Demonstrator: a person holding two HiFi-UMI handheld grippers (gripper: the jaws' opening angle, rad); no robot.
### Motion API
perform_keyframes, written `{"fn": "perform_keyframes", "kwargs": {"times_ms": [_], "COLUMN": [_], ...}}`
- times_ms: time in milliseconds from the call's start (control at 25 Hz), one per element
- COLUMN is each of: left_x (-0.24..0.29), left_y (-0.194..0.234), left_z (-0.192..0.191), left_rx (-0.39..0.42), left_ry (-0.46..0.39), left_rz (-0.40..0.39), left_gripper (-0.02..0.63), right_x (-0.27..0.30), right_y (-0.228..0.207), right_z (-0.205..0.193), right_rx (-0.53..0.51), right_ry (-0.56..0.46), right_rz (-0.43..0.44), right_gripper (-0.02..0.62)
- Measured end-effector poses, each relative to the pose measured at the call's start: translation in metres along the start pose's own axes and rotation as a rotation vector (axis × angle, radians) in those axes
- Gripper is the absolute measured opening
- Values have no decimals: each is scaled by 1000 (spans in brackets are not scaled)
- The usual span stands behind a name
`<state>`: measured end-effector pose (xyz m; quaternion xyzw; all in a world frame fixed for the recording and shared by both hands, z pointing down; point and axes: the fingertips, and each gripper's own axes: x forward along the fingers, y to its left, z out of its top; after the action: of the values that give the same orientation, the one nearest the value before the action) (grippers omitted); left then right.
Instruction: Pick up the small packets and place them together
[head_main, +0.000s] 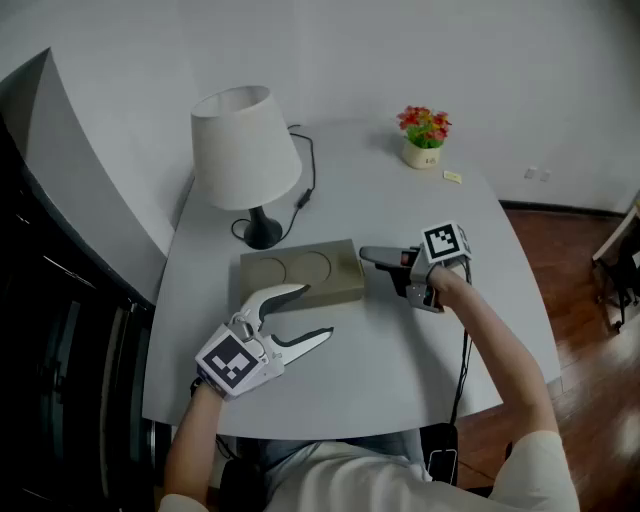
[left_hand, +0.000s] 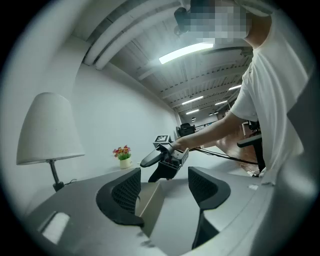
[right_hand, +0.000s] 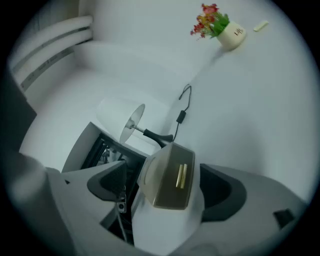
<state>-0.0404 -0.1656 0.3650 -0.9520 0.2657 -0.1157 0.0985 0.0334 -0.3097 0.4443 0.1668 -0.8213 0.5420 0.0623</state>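
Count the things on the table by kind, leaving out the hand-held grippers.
Table lamp: 1
Potted flowers: 1
Flat tan box: 1
Small yellow packet: 1
Total: 4

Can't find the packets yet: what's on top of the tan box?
Two round marks show atop the box; nothing lies loose there. A small yellow strip sits on the end facing the right gripper. Closed, its inside is hidden.

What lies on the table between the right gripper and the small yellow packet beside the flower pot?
Nothing: in the head view the table between the right gripper and the packet is bare. The flower pot stands beside that stretch.
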Motion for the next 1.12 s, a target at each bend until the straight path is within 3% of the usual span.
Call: {"fn": "perform_keyframes", "kwargs": {"times_ms": [160, 240, 360, 520, 680, 800, 880, 1000, 1120], "left_x": [0, -1, -3, 0, 5, 8, 8, 10, 14], "left_y": [-1, 1, 2, -1, -6, -10, -10, -7, -8], "left_z": [1, 0, -3, -4, -4, -5, -6, -8, -8], "left_rx": [6, 2, 1, -1, 2, 6, 0, -13, -26], "left_ry": [1, 3, 12, 18, 22, 22, 22, 14, -1], "left_rz": [0, 3, 6, 0, -14, -18, -18, -21, -22], "left_gripper": [305, 305, 304, 304, 305, 305, 304, 305, 304], "right_x": [19, 28, 33, 22, 12, 5, -11, -44, -52], "right_y": [-13, -17, -21, -16, -17, -22, -32, -42, -43], "right_z": [-8, -15, -19, -16, -17, -15, -4, 14, 6], "right_rx": [100, 95, 29, 55, 73, 50, 12, 24, 48], "right_ry": [61, 99, 139, 124, 115, 107, 61, -24, -7], "right_rz": [5, -1, -22, 21, 49, 19, -37, -66, -56], "right_gripper": [454, 416, 279, 207, 187, 171, 14, 14, 14]}}
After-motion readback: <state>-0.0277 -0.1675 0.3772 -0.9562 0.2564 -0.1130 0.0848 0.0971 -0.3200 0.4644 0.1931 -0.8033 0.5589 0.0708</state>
